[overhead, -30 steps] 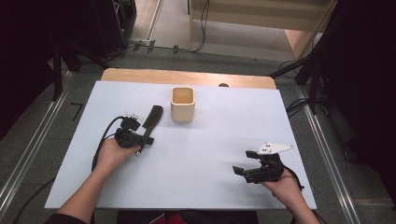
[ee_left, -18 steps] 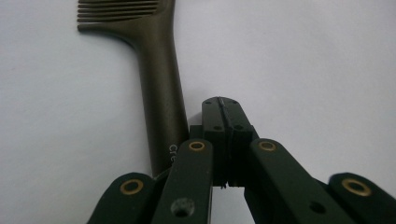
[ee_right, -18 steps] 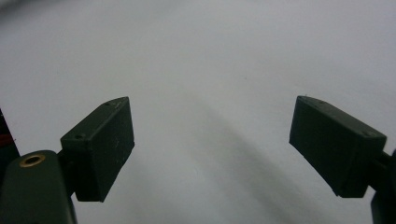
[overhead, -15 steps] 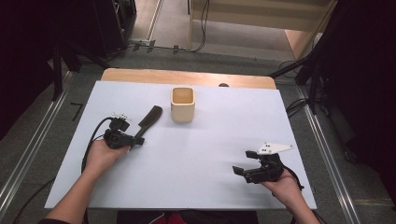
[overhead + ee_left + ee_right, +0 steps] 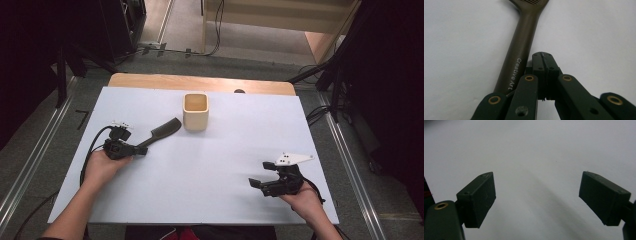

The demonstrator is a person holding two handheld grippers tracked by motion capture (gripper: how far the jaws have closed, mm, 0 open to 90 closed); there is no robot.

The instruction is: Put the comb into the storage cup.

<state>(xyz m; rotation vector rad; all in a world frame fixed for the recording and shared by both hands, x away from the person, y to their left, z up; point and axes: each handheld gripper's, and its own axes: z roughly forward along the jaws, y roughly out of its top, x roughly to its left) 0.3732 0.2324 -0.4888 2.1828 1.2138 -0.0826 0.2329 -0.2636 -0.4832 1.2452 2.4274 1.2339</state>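
Note:
A dark brown slotted utensil (image 5: 162,131) with "Creative Art" printed on its handle (image 5: 521,50) lies flat on the white table sheet (image 5: 225,145), left of centre. Its head points toward a beige square cup (image 5: 195,112). My left gripper (image 5: 141,149) rests at the handle's near end, shut, jaws pressed together with nothing between them. In the left gripper view the handle runs just left of the gripper (image 5: 543,56). My right gripper (image 5: 259,175) sits low at the near right, open and empty; bare sheet shows between its jaws (image 5: 537,195).
A wooden tabletop edge (image 5: 200,82) shows beyond the sheet. Black cables trail from both grippers. Metal floor rails (image 5: 30,160) run along both sides of the table.
My left hand and gripper have slid left along the sheet, baring more of the utensil's handle. The right gripper has stayed put.

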